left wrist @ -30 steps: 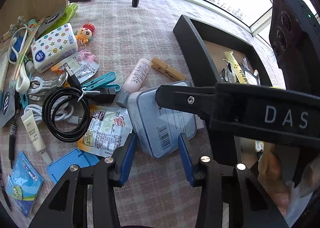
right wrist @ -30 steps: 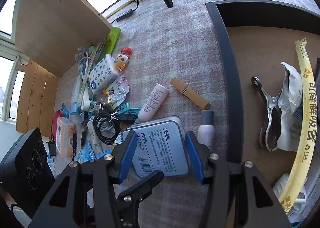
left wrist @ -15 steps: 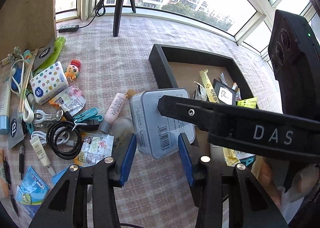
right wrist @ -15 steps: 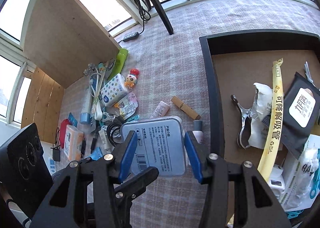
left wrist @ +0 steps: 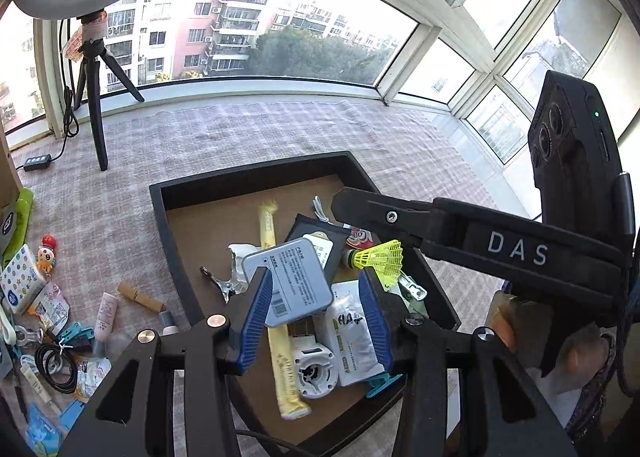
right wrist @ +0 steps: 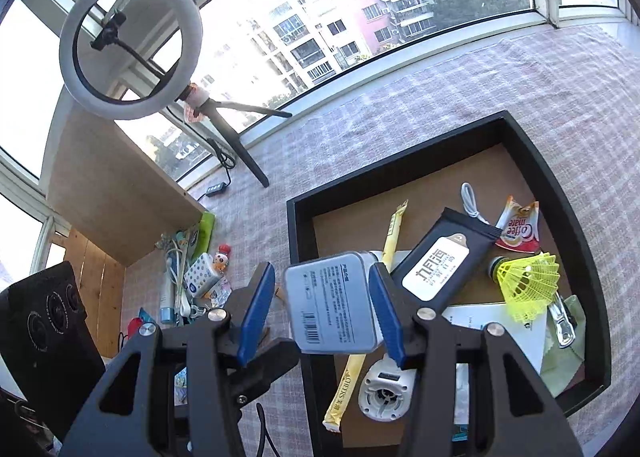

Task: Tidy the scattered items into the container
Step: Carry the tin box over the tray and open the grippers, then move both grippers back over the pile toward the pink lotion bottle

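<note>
A grey-blue flat tin with a barcode label (left wrist: 289, 281) hangs in the air over the black tray (left wrist: 168, 225), tilted, between both grippers. My left gripper (left wrist: 316, 317) stands with its jaws wide; the tin touches its left finger (left wrist: 256, 317) only. In the right wrist view the tin (right wrist: 332, 303) sits against the right finger (right wrist: 386, 313) of my right gripper (right wrist: 320, 313), with a gap at its left finger. The tray (right wrist: 298, 257) holds a black pouch (right wrist: 440, 265), a yellow shuttlecock (right wrist: 524, 281), a yellow stick sachet (left wrist: 276, 297) and several other items.
Loose items lie on the checked cloth left of the tray: a pink tube (left wrist: 105, 315), a wooden peg (left wrist: 140, 297), a dotted tissue pack (left wrist: 20, 277), a black cable coil (left wrist: 54, 367), blue clips (left wrist: 78, 335). A ring light on a tripod (right wrist: 132, 57) stands at the back.
Both grippers have lifted the tin off the cloth and carried it right, over the tray. The views tilted up, showing the whole tray and the windows.
</note>
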{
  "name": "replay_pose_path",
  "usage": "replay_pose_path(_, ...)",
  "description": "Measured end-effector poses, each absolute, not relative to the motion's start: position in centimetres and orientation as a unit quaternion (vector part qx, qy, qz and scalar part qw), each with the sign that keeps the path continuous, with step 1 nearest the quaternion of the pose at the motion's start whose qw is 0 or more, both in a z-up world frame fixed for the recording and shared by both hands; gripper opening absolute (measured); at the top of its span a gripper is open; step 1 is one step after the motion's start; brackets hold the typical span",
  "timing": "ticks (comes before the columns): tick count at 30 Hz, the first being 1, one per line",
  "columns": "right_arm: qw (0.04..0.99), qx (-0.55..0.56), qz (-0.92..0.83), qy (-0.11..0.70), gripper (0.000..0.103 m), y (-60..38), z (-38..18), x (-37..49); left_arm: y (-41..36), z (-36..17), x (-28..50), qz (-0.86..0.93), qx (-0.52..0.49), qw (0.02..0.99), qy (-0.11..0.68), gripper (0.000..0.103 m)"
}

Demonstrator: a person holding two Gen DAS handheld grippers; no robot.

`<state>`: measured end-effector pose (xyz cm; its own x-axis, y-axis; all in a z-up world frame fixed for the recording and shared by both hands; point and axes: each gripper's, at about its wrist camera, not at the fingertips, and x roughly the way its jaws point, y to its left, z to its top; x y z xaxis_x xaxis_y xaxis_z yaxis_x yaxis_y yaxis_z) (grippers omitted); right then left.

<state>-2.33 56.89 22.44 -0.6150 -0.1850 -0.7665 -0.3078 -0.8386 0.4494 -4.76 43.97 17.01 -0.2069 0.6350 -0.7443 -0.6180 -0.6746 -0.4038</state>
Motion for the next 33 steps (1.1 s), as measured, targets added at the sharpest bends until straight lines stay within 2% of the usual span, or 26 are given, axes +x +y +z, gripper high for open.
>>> replay_pose_path(10, 0.045, -0.443, 0.856, 0.264, 0.049, 57.0, 22.2, -1.4, 40.0, 14.9, -5.6, 0.778, -0.508, 0.369, -0.008, 0.043)
replay_pose_path(26, -0.042, -0.492, 0.845, 0.204, 0.051, 46.1, 17.9, -3.9, 20.3, 9.6, -6.5, 0.814, -0.541, 0.211, -0.007, 0.043)
replay_pose_path(33, -0.068, -0.526, 0.828, 0.181, 0.05, 41.1, 14.3, -4.0, 17.5, 7.4, -4.0, 0.806, -0.553, 0.211, 0.006, 0.042)
